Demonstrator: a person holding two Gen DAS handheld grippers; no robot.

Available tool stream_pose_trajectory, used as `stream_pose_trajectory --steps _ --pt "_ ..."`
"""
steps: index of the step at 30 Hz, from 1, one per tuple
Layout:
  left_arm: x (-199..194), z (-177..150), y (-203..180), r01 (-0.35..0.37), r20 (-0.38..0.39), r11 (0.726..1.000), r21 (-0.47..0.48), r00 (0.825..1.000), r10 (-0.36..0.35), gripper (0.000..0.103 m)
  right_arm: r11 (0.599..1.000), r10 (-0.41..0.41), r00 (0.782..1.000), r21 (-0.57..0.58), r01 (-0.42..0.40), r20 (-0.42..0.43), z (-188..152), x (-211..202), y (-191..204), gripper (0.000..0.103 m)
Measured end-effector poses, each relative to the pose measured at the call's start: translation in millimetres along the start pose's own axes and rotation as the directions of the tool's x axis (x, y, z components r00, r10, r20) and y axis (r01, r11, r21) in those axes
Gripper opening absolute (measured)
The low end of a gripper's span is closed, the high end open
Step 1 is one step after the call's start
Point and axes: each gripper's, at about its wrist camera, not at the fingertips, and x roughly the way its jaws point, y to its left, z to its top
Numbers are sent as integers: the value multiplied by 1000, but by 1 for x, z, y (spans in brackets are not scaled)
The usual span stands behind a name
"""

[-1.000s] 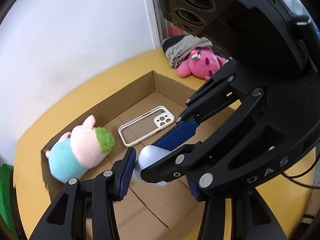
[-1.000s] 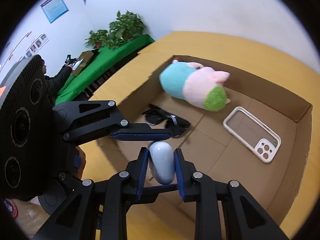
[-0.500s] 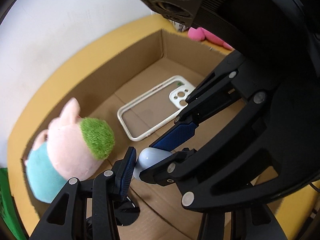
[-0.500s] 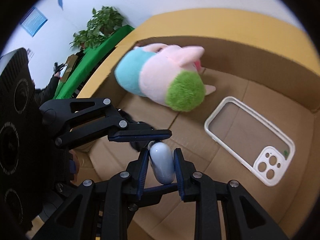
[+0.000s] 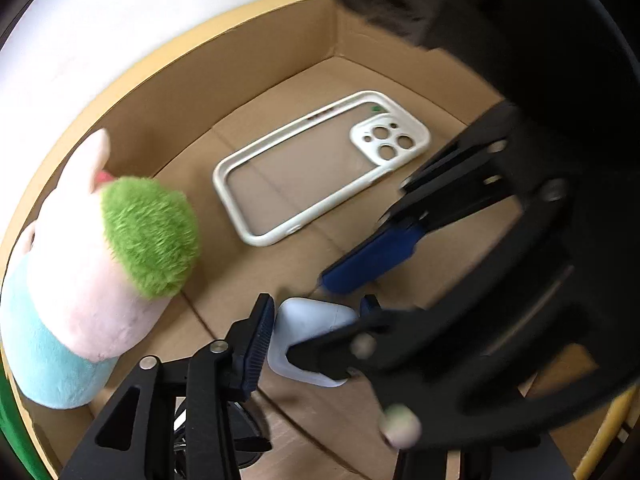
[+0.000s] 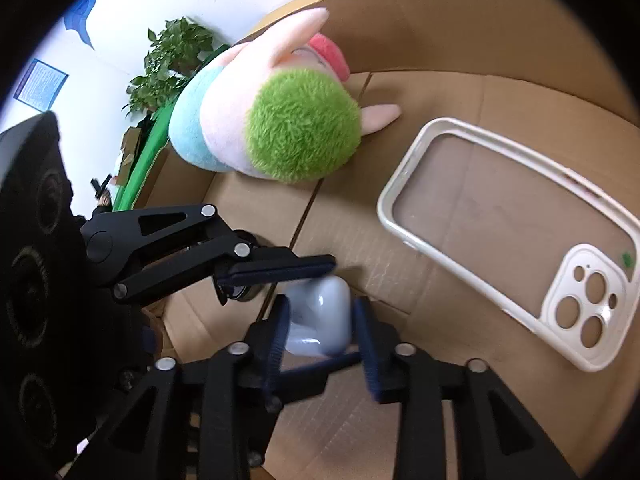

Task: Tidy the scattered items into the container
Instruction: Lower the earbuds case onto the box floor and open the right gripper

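Observation:
A pale blue earbud case (image 6: 320,314) sits low inside the cardboard box (image 6: 460,40), between the fingers of my right gripper (image 6: 322,328), whose jaws now stand slightly apart from its sides. The case also shows in the left wrist view (image 5: 308,340). My left gripper (image 5: 316,320) is open close beside it; one of its fingers (image 6: 276,268) crosses just above the case. A plush pig with a green snout (image 6: 280,120) and a white phone case (image 6: 508,240) lie on the box floor.
Black sunglasses (image 6: 240,292) lie on the box floor under the left finger. The box walls (image 5: 248,68) rise around on the far side. A green-covered table and potted plant (image 6: 168,64) stand beyond the box.
Both grippers have gone down deep into the box with the earbud case. The right jaws have widened around the case, which now rests near the floor.

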Motion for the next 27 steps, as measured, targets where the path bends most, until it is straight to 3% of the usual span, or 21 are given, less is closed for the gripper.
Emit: stream_pose_trajectory --steps 1,3,6,9,13,15,16,20,22,27 --pt "-4 -2 0 -2 12 1000 -5 1000 2 60 1000 -13 1000 2 13 9 0 -2 1 64" --pt "-18 -5 -2 -27 50 1000 2 998 27 73 999 -32 999 6 32 31 -2 -10 4 69" --pt "-50 -16 -10 -93 112 996 4 989 92 82 995 -101 992 -4 102 79 -9 -26 12 73" --pt "-88 -35 -22 -158 192 987 -4 969 156 89 981 -186 968 -30 193 170 -27 -51 29 78" --pt "-140 -69 -37 -300 327 949 -96 891 315 96 940 -295 899 -73 334 323 -75 -89 64 79" --pt "-159 -92 -41 -314 370 930 -190 855 364 101 914 -341 857 -77 398 386 -100 -101 74 79" --pt "-163 -100 -37 -297 383 925 -236 847 369 102 905 -359 838 -65 420 411 -110 -107 77 79" --pt "-174 -128 -38 -160 401 895 -416 851 338 102 900 -390 803 2 436 450 -151 -117 79 79" --pt "-173 -145 -51 -133 393 871 -473 853 344 102 898 -407 799 32 440 443 -167 -121 78 79" --pt "-171 -163 -78 -94 391 854 -511 860 328 102 894 -413 799 28 447 438 -201 -111 93 79"
